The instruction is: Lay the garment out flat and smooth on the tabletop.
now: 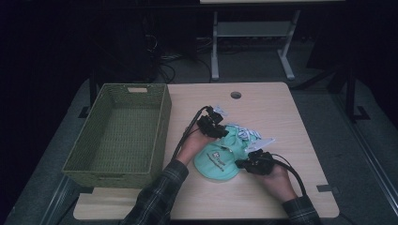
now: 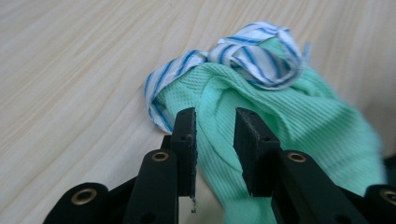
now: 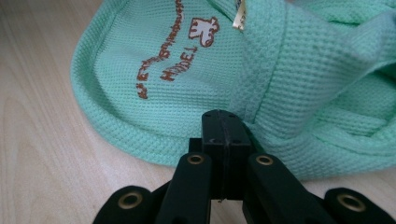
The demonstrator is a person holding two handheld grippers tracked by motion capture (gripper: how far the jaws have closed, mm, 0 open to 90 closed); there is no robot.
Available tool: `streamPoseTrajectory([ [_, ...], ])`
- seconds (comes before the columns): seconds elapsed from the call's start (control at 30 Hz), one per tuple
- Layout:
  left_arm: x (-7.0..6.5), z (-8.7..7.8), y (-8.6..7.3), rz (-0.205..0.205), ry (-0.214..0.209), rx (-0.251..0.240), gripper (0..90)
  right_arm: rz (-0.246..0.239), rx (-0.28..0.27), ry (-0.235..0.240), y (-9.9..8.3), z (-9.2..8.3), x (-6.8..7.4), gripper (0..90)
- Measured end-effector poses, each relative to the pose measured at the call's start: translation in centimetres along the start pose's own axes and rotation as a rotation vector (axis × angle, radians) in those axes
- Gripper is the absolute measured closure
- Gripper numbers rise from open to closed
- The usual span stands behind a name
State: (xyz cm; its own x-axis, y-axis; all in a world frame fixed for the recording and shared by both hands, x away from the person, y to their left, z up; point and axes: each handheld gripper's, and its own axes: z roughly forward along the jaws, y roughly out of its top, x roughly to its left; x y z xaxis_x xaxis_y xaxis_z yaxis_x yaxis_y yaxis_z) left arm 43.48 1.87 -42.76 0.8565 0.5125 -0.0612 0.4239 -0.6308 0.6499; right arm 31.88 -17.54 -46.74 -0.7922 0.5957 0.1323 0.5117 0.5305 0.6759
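A mint-green knit garment with brown printed lettering lies bunched on the wooden table, and a blue-and-white striped cloth lies at its far edge. My left gripper is at the garment's far left. In the left gripper view its jaws stand apart, a ridge of the green garment runs between them unpressed, and the striped cloth lies beyond. My right gripper is at the garment's near right side. Its jaws are shut together against the hem of the garment, with no cloth visible between them.
A large olive woven basket stands on the left part of the table, close to my left forearm. A round cable hole sits near the table's far edge. Bare tabletop stretches to the right and behind the clothes.
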Motion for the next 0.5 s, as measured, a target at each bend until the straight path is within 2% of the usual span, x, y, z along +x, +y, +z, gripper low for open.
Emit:
streamPoseTrajectory([
  [0.1,0.4,1.2,0.1,0.015,0.001,0.023,68.8,0.004,-0.007,-0.003,-0.2,-0.1,0.0,89.9],
  [0.2,0.6,1.9,0.0,0.009,-0.010,0.033,68.8,0.004,-0.009,-0.006,-0.3,-0.1,0.1,89.9],
  [0.4,0.7,3.3,-0.1,0.027,-0.005,0.071,67.5,0.005,-0.009,-0.009,-0.3,-0.1,0.1,89.9],
  [0.43,0.7,3.5,-0.2,0.027,-0.007,0.074,68.9,0.011,-0.009,-0.009,-0.3,-0.1,0.2,89.9],
  [0.5,0.8,3.5,-0.2,0.027,-0.013,0.073,77.5,0.012,-0.008,-0.010,-0.3,-0.1,0.2,89.9],
])
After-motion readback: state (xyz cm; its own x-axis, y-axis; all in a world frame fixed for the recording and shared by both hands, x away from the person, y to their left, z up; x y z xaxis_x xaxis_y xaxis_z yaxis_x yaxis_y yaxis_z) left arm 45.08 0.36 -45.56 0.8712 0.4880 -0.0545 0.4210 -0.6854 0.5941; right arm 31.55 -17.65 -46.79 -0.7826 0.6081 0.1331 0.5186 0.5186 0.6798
